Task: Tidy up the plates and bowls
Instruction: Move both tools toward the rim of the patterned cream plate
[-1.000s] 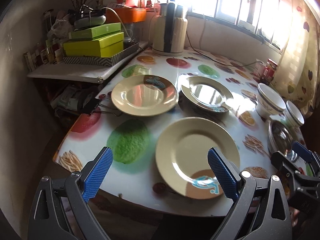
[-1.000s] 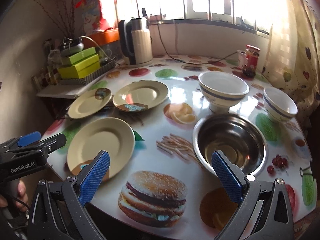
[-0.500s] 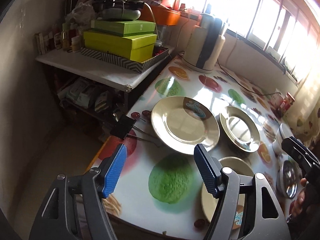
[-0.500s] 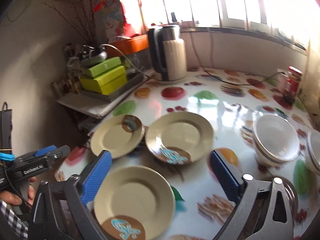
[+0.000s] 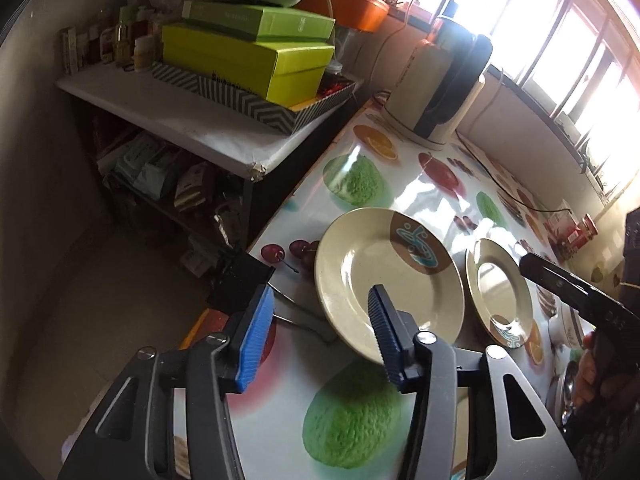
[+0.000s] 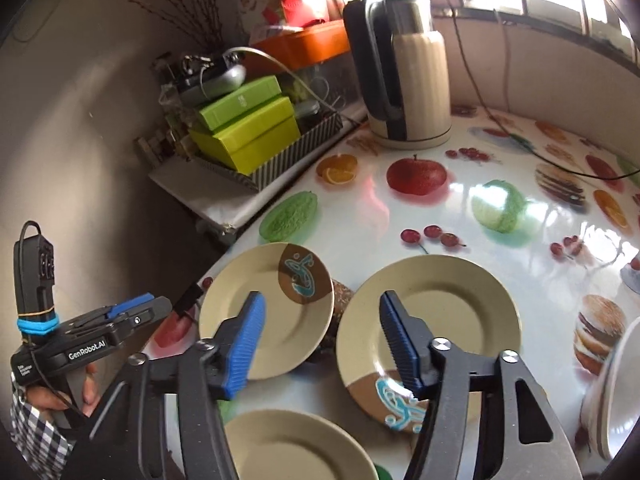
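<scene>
Jaws of left gripper (image 5: 320, 336) and right gripper (image 6: 320, 340) are closing, empty, over 2 round cream plates (image 6: 428, 320) near the kettle (image 6: 404, 72); a grasp looks imminent.

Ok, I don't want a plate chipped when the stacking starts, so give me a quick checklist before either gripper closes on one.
1. Left gripper empty: ok, its fingers are closing on nothing.
2. Right gripper empty: ok, also closing with nothing between the fingers.
3. Left plate flat on the table with a free rim: ok.
4. Middle plate clear of its neighbour: ok, a gap shows.
5. Black binder clip out of the left gripper's path: not ok, it sits beside the left plate.
6. Bowls clear of the stacking spot: cannot tell, only one bowl edge shows.
</scene>
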Demonstrator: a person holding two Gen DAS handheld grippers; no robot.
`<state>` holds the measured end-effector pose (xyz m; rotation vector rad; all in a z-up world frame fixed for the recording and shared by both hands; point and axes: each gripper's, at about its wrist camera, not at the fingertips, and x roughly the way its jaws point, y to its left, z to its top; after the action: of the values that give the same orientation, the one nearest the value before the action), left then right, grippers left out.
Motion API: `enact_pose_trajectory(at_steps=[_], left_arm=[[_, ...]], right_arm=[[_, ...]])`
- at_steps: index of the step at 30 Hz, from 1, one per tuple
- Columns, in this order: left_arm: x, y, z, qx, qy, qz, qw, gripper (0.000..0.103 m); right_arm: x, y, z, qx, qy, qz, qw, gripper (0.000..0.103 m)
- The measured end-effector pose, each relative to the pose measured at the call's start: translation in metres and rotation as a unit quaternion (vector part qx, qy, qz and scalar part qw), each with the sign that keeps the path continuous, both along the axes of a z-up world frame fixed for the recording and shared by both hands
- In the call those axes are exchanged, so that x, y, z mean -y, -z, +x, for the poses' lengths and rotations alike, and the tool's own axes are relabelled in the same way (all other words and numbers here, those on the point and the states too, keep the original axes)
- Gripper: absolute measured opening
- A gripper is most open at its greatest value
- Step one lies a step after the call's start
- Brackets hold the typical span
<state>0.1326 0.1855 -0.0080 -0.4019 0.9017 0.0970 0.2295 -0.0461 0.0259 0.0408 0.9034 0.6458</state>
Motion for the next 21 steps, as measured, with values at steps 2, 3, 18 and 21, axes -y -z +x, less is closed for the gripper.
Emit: enact_pose_trajectory(at_steps=[2, 3, 18, 21], left_arm=[[-0.002, 0.007, 0.005, -0.005, 0.001, -0.013, 0.9999, 0.045], [-0.004, 0.010, 0.007, -0.008, 0.001, -0.023, 0.9997, 0.044], [-0.007, 0.034, 0.023, -0.040, 0.000, -0.067, 0.9970, 0.043], [-0.006, 0.037, 0.023, -0.042, -0.001, -0.068, 0.9968, 0.042]], right_arm=[[-0.005, 0.009, 0.010, -0.013, -0.012, -0.003, 1.000, 0.050], [-0.010, 0.015, 0.017, -0.022, -0.024, -0.006, 0.999, 0.047], [-0.035, 0.054, 0.059, -0.070, -0.059, -0.013, 0.996, 0.024], [-0.036, 0.058, 0.062, -0.078, -0.061, -0.010, 0.995, 0.024]])
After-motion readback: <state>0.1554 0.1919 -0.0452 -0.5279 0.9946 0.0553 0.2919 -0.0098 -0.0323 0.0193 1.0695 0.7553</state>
